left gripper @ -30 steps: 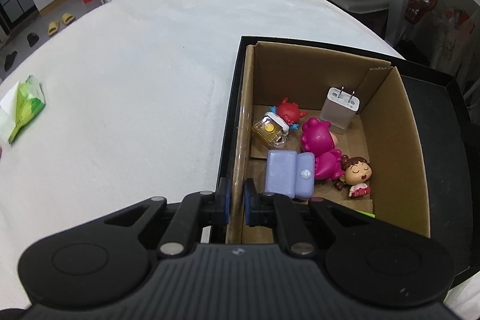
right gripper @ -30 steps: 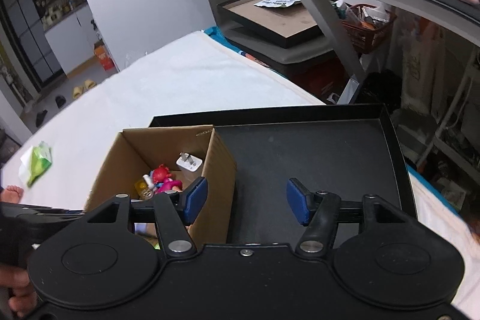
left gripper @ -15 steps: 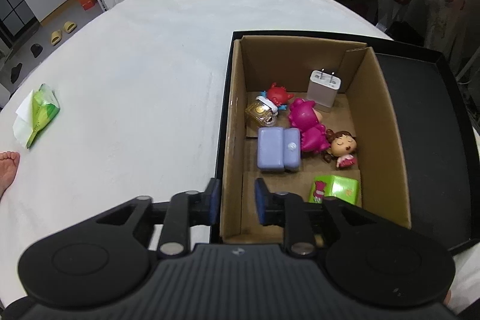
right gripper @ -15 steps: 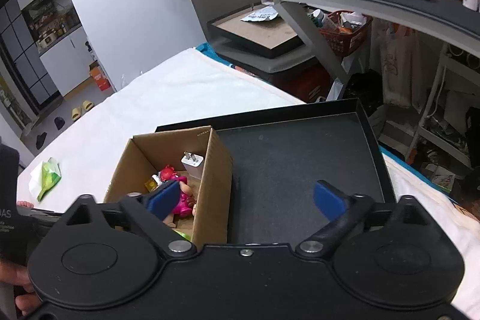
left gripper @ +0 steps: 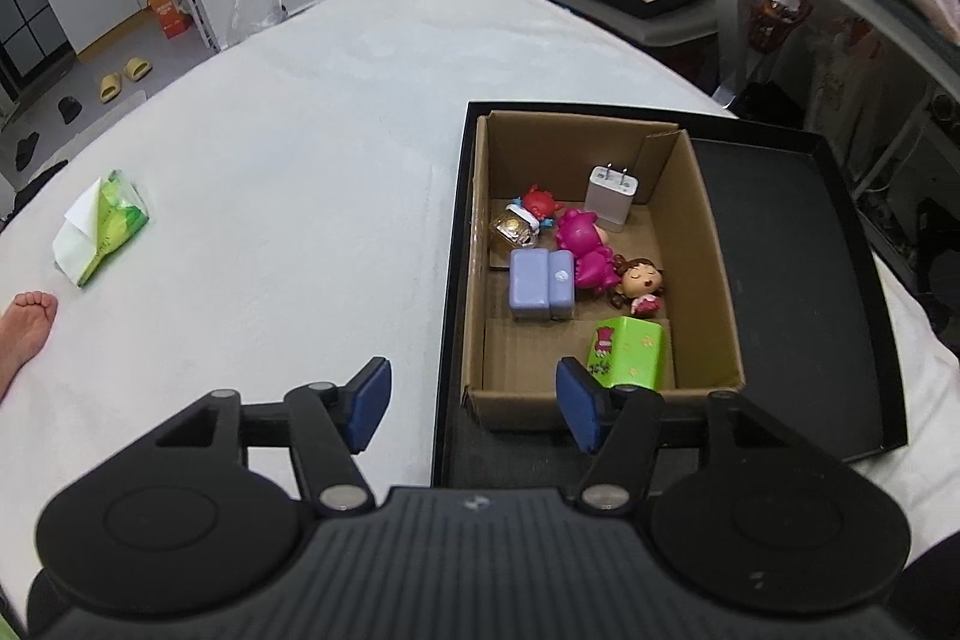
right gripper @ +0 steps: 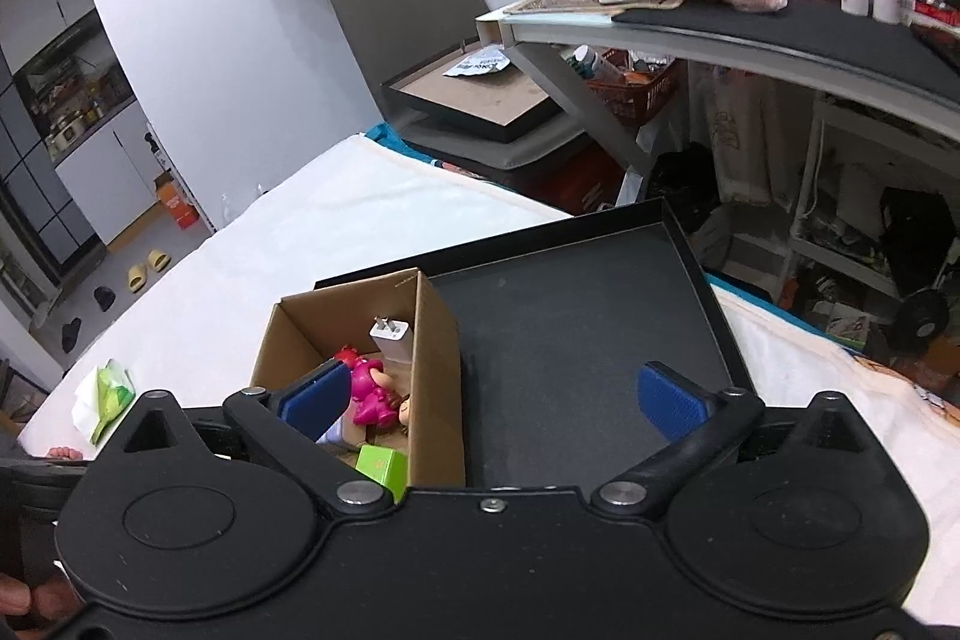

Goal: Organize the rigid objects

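A brown cardboard box point(left gripper: 714, 244) point(right gripper: 435, 358) sits in the left part of a shallow black tray point(left gripper: 798, 280) point(right gripper: 576, 328). Inside lie a white charger point(left gripper: 612, 196) point(right gripper: 391, 338), a magenta figure point(left gripper: 585, 250) point(right gripper: 369, 391), a lilac block point(left gripper: 540, 283), a small doll point(left gripper: 642, 283), a red toy point(left gripper: 538, 203), a gold bottle point(left gripper: 513, 229) and a green box point(left gripper: 627, 352) point(right gripper: 379, 463). My left gripper point(left gripper: 474, 409) hangs open above the box's near left corner, holding nothing. My right gripper point(right gripper: 489, 397) is open and empty above the box's right wall.
The tray rests on a white padded surface point(left gripper: 270, 172). A green tissue pack point(left gripper: 99, 226) point(right gripper: 108, 391) lies at its left, with a person's bare foot point(left gripper: 27, 322) beside it. A grey desk point(right gripper: 750, 34) and a chair holding another tray point(right gripper: 480, 100) stand beyond.
My left gripper let go of the box's left wall, opened wide and pulled back upward. My right gripper opened wider and rose. The green box has come into view inside the carton.
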Demonstrator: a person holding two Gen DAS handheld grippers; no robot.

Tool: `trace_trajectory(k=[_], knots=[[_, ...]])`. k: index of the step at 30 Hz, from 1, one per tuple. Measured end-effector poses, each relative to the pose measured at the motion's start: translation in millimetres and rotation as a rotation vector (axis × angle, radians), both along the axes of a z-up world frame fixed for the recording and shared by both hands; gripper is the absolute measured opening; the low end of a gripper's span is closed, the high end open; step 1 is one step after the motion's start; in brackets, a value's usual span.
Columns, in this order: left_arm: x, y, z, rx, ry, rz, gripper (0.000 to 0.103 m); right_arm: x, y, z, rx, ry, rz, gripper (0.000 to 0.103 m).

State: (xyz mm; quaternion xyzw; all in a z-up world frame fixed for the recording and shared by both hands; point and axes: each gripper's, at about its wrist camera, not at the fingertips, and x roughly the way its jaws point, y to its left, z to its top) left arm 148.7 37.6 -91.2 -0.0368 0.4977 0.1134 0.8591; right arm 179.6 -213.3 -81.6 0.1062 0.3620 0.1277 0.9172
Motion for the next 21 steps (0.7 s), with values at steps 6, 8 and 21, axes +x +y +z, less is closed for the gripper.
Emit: trace_trajectory(k=[6, 8, 21], knots=[[-24, -4, 27, -0.009, -0.067, -0.014, 0.071, -21, -1, 25, -0.006, -0.016, -0.023, 0.103], [-30, -5, 35, -0.018, -0.082, -0.025, 0.071, -27, 1, 36, -0.051, -0.029, -0.027, 0.103], [-68, -8, 68, -0.022, -0.103, -0.026, 0.094, -60, 4, 73, -0.096, -0.062, 0.014, 0.103]])
